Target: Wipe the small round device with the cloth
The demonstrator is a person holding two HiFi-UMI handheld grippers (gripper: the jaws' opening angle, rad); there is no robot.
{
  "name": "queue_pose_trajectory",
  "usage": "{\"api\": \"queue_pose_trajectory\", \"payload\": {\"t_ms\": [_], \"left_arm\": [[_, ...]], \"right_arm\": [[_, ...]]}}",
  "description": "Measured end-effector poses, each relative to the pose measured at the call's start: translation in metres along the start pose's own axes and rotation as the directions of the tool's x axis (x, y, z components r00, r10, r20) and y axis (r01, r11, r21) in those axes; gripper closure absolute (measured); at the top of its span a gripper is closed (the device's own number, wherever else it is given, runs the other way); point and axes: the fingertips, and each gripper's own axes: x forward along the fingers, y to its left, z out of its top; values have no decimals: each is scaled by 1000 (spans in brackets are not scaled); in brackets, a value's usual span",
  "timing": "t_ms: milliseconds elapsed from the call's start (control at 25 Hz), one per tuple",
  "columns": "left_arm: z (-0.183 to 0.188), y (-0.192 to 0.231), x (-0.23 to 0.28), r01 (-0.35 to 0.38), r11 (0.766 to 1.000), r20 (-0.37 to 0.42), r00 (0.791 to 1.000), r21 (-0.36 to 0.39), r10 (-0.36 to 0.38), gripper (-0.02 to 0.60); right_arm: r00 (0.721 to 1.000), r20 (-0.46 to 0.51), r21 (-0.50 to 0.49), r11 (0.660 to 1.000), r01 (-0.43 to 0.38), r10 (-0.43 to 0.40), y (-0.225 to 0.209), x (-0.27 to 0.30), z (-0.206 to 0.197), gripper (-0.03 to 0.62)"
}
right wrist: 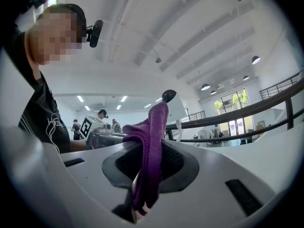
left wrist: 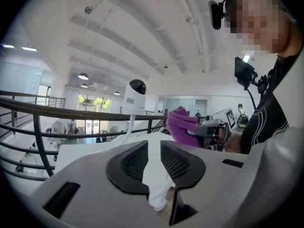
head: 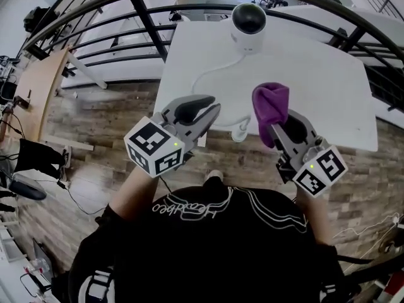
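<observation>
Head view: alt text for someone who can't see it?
A person holds two grippers at the near edge of a white table: the right gripper clamps a purple cloth, the left gripper has its jaws apart. A small round device with a dark dome sits at the far edge.

Open tabletop [head: 328,87] leads to the device [head: 248,24]; only its cable [head: 208,70] crosses the way.

Upright small round device [head: 248,25]: white body, black dome top, far edge of desk [head: 328,100], white cable [head: 201,76] trailing nearward. Purple cloth [head: 271,106]: bunched, upright, pinched in right hand-held gripper [head: 276,130], near right.
</observation>
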Motion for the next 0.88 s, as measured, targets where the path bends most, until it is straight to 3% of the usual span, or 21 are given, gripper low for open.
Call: {"api": "queue_pose_trajectory", "payload": {"t_ms": [320, 560, 720, 880], "left_arm": [[0, 54, 34, 49, 987, -54, 998, 152, -41, 440], [-19, 78, 65, 158, 929, -199, 975, 335, -94, 434], [-31, 85, 82, 240, 903, -257, 954, 356, -153, 434], [-40, 92, 93, 278, 894, -292, 940, 352, -177, 434]], "right_arm": [[996, 8, 0, 996, 88, -88, -22, 10, -9, 528], [988, 18, -6, 988, 152, -152, -31, 14, -7, 528], [983, 24, -7, 983, 181, -181, -37, 16, -10, 528], [980, 28, -5, 980, 199, -199, -42, 20, -14, 528]]}}
